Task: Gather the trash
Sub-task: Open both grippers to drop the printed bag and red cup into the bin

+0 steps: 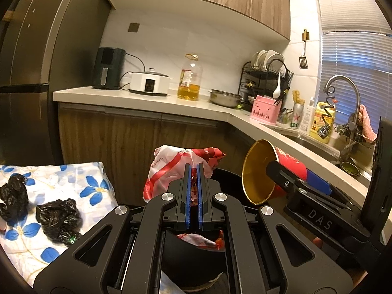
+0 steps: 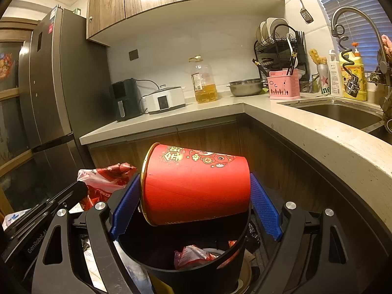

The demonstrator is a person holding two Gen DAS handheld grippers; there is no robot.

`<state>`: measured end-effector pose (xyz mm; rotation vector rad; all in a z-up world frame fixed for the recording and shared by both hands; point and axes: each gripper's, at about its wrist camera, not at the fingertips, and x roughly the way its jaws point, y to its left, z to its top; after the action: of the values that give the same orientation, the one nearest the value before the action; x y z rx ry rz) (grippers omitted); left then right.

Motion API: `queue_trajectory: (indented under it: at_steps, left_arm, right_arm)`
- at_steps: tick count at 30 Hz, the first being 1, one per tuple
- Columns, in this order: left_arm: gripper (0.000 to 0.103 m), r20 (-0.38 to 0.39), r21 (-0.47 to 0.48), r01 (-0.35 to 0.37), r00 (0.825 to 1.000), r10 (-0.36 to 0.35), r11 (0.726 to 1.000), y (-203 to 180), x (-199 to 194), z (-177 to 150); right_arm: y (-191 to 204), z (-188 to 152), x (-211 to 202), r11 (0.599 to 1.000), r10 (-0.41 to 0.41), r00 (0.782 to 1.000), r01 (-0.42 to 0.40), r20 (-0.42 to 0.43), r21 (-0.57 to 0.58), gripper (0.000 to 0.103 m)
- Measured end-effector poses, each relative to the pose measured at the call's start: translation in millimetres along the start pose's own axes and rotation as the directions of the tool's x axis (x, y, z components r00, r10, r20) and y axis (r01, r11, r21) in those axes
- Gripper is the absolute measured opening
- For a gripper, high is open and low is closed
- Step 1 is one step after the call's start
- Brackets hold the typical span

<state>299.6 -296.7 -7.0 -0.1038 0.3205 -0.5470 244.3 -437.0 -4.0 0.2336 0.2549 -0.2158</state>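
My left gripper [image 1: 194, 169] is shut on a crumpled red-and-white plastic bag [image 1: 169, 169], which hangs above a black bin [image 1: 191, 257]. My right gripper [image 2: 194, 186] is shut on a red paper cup [image 2: 196, 183] lying sideways, one blue pad at its rim and the other at its base. The cup hovers over the open bin [image 2: 196, 276], where red wrappers [image 2: 191, 254] lie inside. In the left wrist view the cup [image 1: 259, 171] shows its gold inside, to the right of the bag. Two crumpled black bags [image 1: 58, 218] lie on a floral cloth [image 1: 98, 183] at the left.
An L-shaped counter [image 2: 318, 132] wraps behind and to the right of the bin, with a sink [image 2: 343, 112], an oil bottle [image 2: 204, 83], a steel bowl [image 2: 247, 87] and a dish rack [image 2: 279, 46]. A tall dark fridge [image 2: 54, 93] stands at the left.
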Motion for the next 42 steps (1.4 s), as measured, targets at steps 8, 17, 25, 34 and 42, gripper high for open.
queue_trajectory:
  at_steps: [8, 17, 25, 34, 42]
  left_arm:
    - [0.004, -0.022, 0.004, 0.029, 0.999, -0.029, 1.000, -0.2, 17.2, -4.2]
    - [0.004, -0.037, 0.012, 0.048, 0.998, -0.048, 0.999, -4.1, 29.9, -8.5]
    - [0.032, -0.047, -0.016, 0.032, 0.998, -0.033, 0.999, 5.7, 32.9, -11.6]
    - [0.085, 0.021, -0.084, -0.099, 0.995, 0.102, 0.992, 38.9, -8.0, -8.5]
    - [0.094, 0.016, -0.106, -0.171, 0.985, 0.174, 0.980, 54.8, -45.7, -18.2]
  right_arm:
    - [-3.3, -2.4, 8.5, 1.000, -0.002, 1.000, 0.002, -0.011, 0.000, 0.083]
    - [-7.5, -1.7, 16.0, 1.000, 0.004, 1.000, -0.004, -0.016, 0.004, 0.083]
    - [-9.8, -1.8, 25.1, 1.000, 0.014, 0.999, -0.014, -0.029, 0.012, 0.083]
    - [-3.1, -4.6, 26.9, 0.999, 0.034, 0.998, -0.034, -0.045, 0.016, 0.089]
    - [10.9, -9.8, 10.5, 0.999, 0.043, 0.999, -0.043, -0.033, 0.001, 0.093]
